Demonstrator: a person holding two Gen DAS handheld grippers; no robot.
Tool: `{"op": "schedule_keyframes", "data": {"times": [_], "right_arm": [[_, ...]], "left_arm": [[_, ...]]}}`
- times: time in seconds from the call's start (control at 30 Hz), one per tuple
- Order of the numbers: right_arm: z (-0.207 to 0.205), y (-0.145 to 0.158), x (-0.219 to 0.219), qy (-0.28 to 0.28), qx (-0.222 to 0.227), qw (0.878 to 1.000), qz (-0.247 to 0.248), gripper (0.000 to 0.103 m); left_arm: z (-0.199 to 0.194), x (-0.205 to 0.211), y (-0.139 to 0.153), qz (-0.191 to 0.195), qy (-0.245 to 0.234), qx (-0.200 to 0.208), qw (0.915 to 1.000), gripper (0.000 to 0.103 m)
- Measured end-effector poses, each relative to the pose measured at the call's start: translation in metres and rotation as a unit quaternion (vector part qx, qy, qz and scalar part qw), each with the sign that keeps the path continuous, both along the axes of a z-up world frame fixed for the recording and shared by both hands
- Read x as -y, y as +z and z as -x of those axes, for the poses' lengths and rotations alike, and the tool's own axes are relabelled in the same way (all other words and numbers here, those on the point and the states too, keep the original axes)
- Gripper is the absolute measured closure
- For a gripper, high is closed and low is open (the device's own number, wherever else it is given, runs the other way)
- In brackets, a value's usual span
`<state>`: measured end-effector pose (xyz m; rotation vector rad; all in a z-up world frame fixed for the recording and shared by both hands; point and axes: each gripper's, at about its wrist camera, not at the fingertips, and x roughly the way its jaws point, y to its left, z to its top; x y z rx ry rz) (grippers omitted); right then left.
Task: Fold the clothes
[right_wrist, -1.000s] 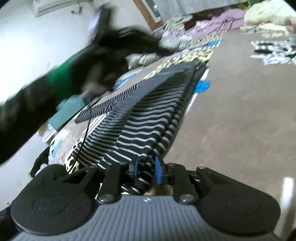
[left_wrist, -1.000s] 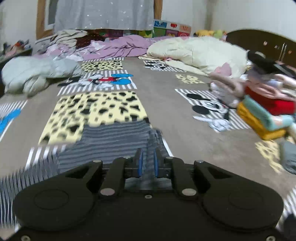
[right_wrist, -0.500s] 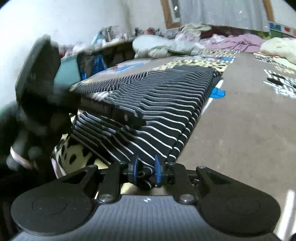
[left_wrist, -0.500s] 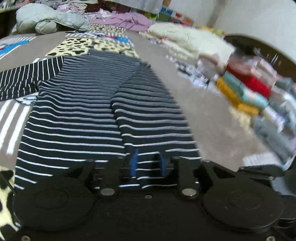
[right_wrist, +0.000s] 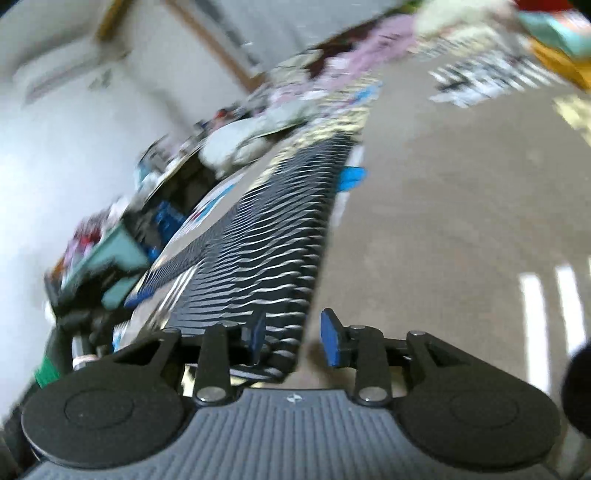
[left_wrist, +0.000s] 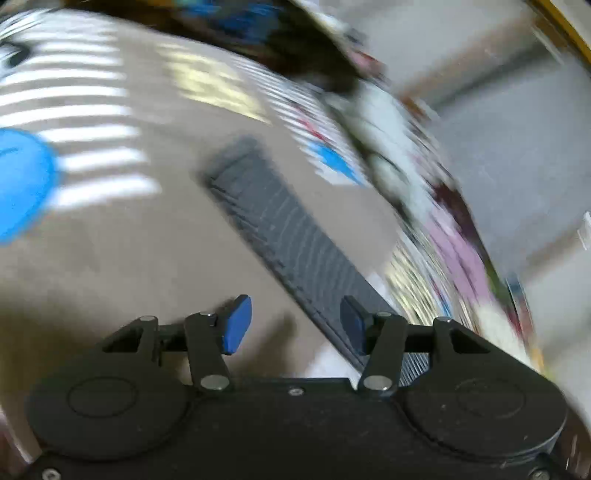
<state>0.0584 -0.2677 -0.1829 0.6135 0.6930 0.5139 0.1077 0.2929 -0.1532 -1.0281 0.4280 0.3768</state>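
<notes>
A black-and-white striped garment (right_wrist: 280, 236) lies folded lengthwise on the patterned bedspread (right_wrist: 443, 206). In the left wrist view, blurred by motion, a long striped sleeve (left_wrist: 280, 225) stretches away from the gripper. My left gripper (left_wrist: 291, 325) is open and empty, its right finger over the sleeve's near end. My right gripper (right_wrist: 291, 339) is open, its jaws either side of the garment's near edge, not clamped on it.
Stacked folded clothes (right_wrist: 554, 33) sit at the far right of the bed. Crumpled bedding and clothes (right_wrist: 251, 136) lie at the far end. Cluttered shelves (right_wrist: 122, 240) stand left of the bed. The person's arm in a green cuff (right_wrist: 48, 369) shows at lower left.
Both grippers have opened and let go of the striped garment. The left gripper has swung round fast towards the sleeve; both views are now motion-blurred.
</notes>
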Motion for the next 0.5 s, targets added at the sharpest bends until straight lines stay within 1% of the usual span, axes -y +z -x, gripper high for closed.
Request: {"op": "schedule_keyframes", "data": {"times": [0.07, 0.13, 0.2, 0.27, 0.3, 0.4, 0.47, 0.5], "right_arm": [[-0.006, -0.015, 0.007, -0.017, -0.026, 0.999, -0.024, 0.067], [-0.011, -0.028, 0.013, -0.031, -0.049, 0.997, -0.043, 0.069], [-0.015, -0.032, 0.014, -0.034, -0.049, 0.997, -0.052, 0.069], [-0.016, -0.034, 0.011, -0.033, -0.045, 0.997, -0.049, 0.069], [-0.016, -0.034, 0.011, -0.033, -0.043, 0.997, -0.048, 0.069], [-0.015, -0.034, 0.011, -0.034, -0.042, 0.997, -0.052, 0.069], [-0.014, -0.033, 0.01, -0.034, -0.041, 0.997, -0.051, 0.069], [-0.014, -0.032, 0.009, -0.034, -0.04, 0.997, -0.05, 0.069]], "left_arm": [[-0.002, -0.02, -0.004, 0.013, 0.033, 0.009, 0.9993, 0.051], [-0.01, -0.035, -0.005, 0.015, 0.048, 0.017, 0.9986, 0.051], [-0.019, -0.044, -0.006, 0.011, 0.054, 0.02, 0.9983, 0.051], [-0.028, -0.053, -0.006, 0.008, 0.058, 0.022, 0.998, 0.052], [-0.032, -0.058, -0.006, 0.007, 0.059, 0.023, 0.998, 0.053], [-0.043, -0.066, -0.008, -0.003, 0.056, 0.019, 0.9983, 0.061], [-0.047, -0.071, -0.009, -0.009, 0.05, 0.017, 0.9986, 0.069], [-0.048, -0.073, -0.011, -0.012, 0.047, 0.015, 0.9987, 0.07]]}}
